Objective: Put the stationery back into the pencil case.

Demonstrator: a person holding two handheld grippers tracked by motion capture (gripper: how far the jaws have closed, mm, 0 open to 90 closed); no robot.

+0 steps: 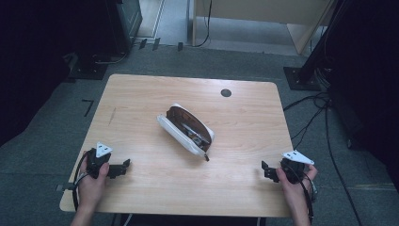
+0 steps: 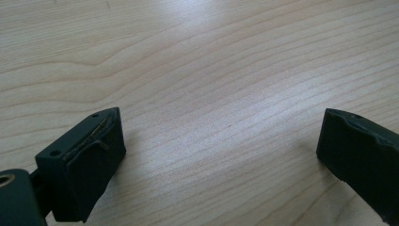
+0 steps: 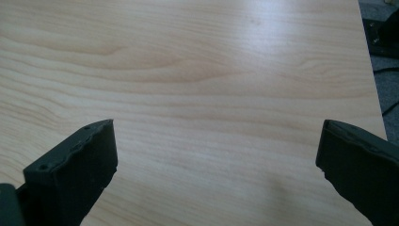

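white pouch [image 1: 185, 131] unzipped at frame centre on wooden table [image 1: 244, 141], left gripper [image 1: 123, 165] lower left, jaws spread wide, right gripper [image 1: 266, 170] lower right, jaws likewise apart, both empty, well apart from pouch

A light wooden surface [image 1: 141, 94] with rounded corners stands on grey carpet [image 1: 56, 103]. A small dark round cap [image 1: 226, 92] sits in the wood near the far edge. Black cables [image 1: 324, 117] trail over the floor at the right, beside a dark stand base [image 1: 301, 77]. A pale wooden cabinet [image 1: 263, 14] stands beyond.
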